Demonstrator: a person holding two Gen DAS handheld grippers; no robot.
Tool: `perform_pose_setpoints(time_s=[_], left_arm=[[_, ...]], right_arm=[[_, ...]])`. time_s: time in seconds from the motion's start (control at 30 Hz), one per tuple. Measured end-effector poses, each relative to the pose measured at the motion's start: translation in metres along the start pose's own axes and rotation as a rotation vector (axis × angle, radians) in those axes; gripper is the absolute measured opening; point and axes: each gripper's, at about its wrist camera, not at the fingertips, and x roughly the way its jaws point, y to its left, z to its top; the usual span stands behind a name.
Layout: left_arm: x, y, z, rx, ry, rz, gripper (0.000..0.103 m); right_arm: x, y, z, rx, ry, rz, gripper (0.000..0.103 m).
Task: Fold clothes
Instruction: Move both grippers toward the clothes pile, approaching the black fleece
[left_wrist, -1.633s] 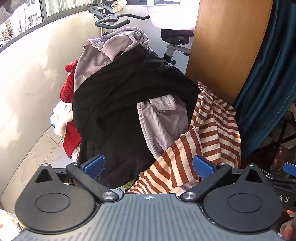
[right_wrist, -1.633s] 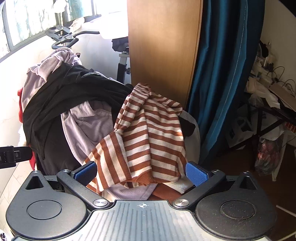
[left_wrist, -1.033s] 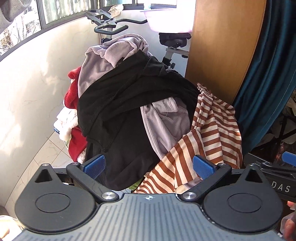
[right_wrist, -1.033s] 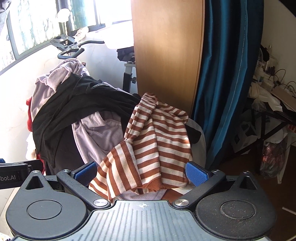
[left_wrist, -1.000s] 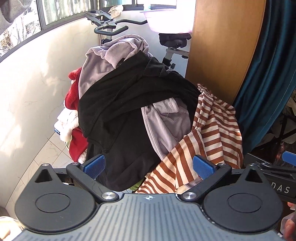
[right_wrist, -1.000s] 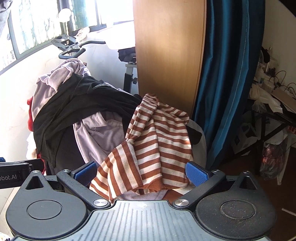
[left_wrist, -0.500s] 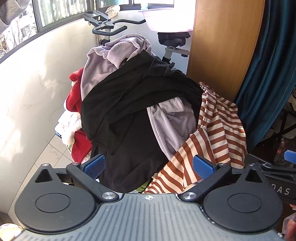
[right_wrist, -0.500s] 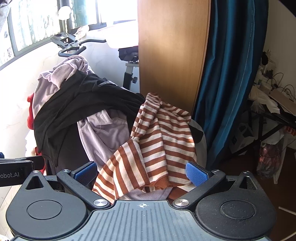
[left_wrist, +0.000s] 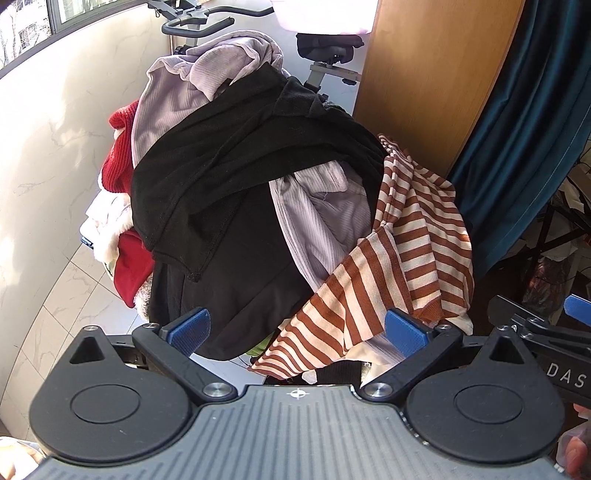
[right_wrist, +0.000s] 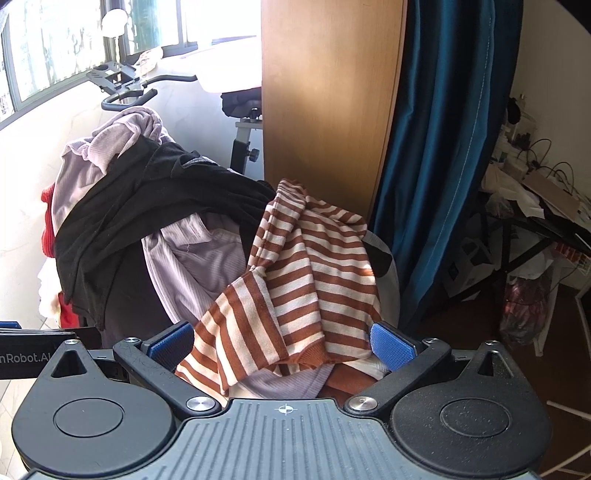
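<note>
Beside left tongs (left_wrist: 295, 326), right tongs (right_wrist: 282, 341) lettered "DAS".

Each gripper, the left gripper (left_wrist: 295, 328) and the right gripper (right_wrist: 282, 341), had a grey ribbed body with a small white crosshair mark at its front edge, flanked by two black teardrop housings carrying round raised discs and triangular cut-outs. Black link arms with silver screws ran forward to fingers (left_wrist: 188, 325) faced with blue textured pads (right_wrist: 391, 345); the right housings looked dusty. White lettering showed on each gripper's side where it entered the other view: "DAS" on the right one, "nRobot.A" on the left.
</note>
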Motion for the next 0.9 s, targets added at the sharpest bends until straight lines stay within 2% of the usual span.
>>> perform_pose_setpoints(time_s=[0.63,0.9], left_arm=[[0.003,-0.012,-0.001,0.036,0.021,-0.076,0.103],[0.008,-0.017,0.002,0.064,0.028,-0.132,0.103]], right_arm=[[-0.012,-0.018,-0.011,0.064,0.007,-0.076,0.102],[-0.019,-0.036,-0.010,0.128,-0.030,-0.085,0.102]])
